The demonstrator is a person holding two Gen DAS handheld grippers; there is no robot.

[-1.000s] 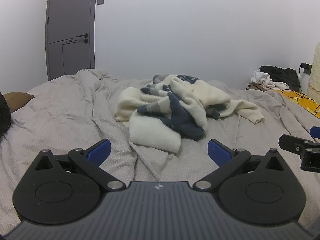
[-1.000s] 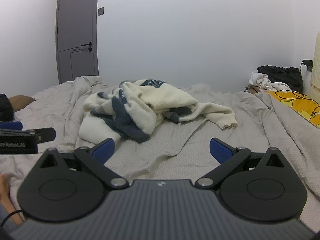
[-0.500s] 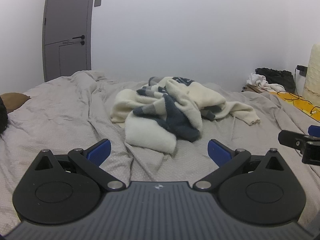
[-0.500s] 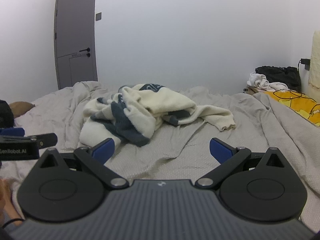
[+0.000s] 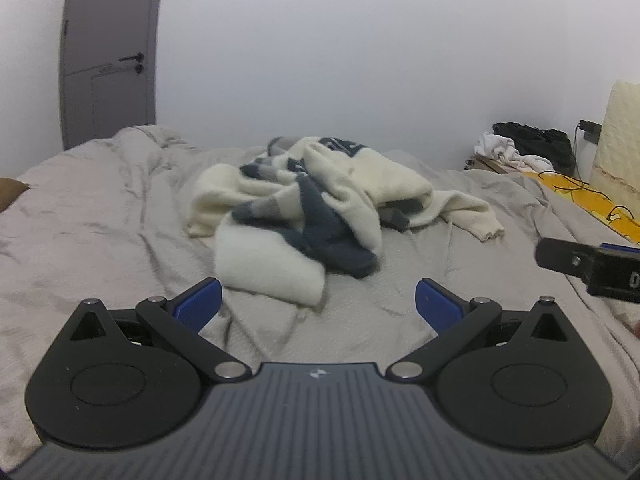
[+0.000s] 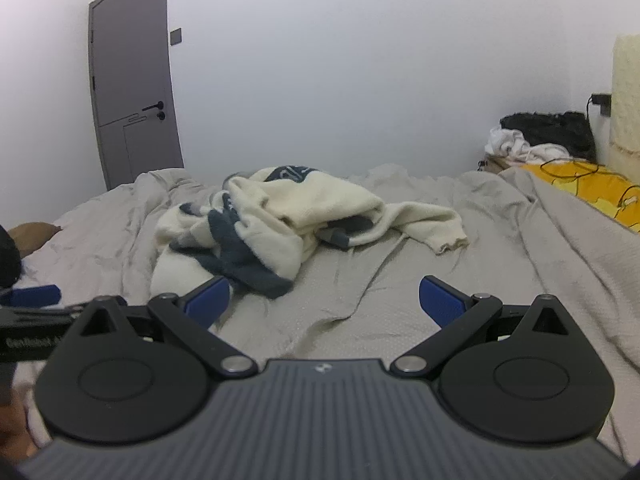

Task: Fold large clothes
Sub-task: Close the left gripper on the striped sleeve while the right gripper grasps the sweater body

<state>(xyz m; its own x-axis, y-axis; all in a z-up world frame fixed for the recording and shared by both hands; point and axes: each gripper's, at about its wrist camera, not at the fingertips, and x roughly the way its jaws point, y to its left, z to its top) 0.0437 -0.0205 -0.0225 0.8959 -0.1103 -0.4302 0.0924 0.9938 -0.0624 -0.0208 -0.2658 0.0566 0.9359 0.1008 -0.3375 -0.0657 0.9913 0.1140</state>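
Item: crumpled cream-and-navy fleece garment (image 5: 312,216), heaped mid-bed on the grey wrinkled bedspread (image 5: 100,220), at 12 o'clock from both tools, one sleeve trailing toward 3 o'clock. Unfolded. Left tool (image 5: 318,300) and right tool (image 6: 324,298): blue pads spread wide, holding nothing, poised short of the heap, apparently ready for a first grasp.

I see a cream and navy fleece garment (image 5: 320,208) crumpled in a heap mid-bed. One sleeve (image 6: 432,224) trails right, lying flat.
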